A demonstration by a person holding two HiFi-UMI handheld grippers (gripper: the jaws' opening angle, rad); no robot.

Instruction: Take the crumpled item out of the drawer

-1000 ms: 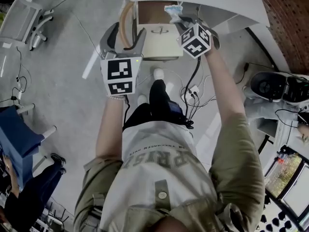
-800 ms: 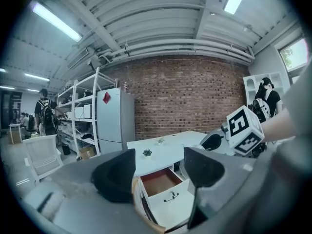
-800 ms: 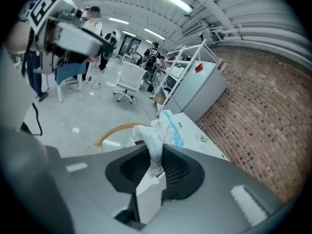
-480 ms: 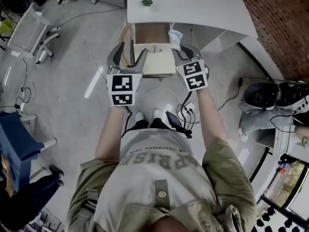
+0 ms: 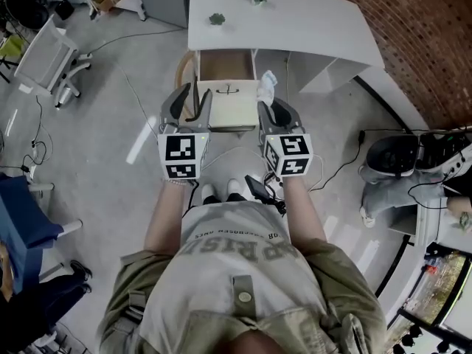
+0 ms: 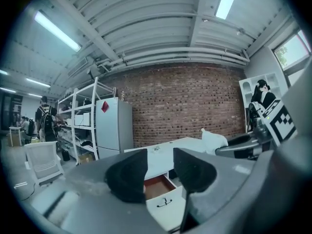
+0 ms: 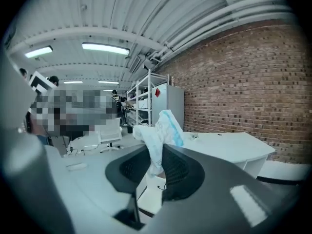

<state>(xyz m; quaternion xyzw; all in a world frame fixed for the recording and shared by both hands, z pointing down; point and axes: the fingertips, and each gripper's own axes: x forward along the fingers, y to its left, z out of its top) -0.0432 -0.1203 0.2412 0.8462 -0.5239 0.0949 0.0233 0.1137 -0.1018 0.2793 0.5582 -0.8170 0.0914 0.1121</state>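
Observation:
A white desk has its drawer pulled out, showing a brown wooden inside and a white front. The crumpled white and blue item hangs outside the drawer, just right of it, with my right gripper shut on it. In the right gripper view the crumpled item sticks up from between the pads. My left gripper hovers over the drawer's left front corner. Its jaws are closing with nothing between them, and the drawer shows through the gap in my left gripper.
Two small green things lie on the desk top. Cables trail on the floor by my feet. An office chair stands far left, a blue seat at the left edge. A brick wall and equipment lie to the right.
Both grippers have drawn back from the drawer toward me, the right one carrying the crumpled item out of it. The left jaws stand narrower than before.

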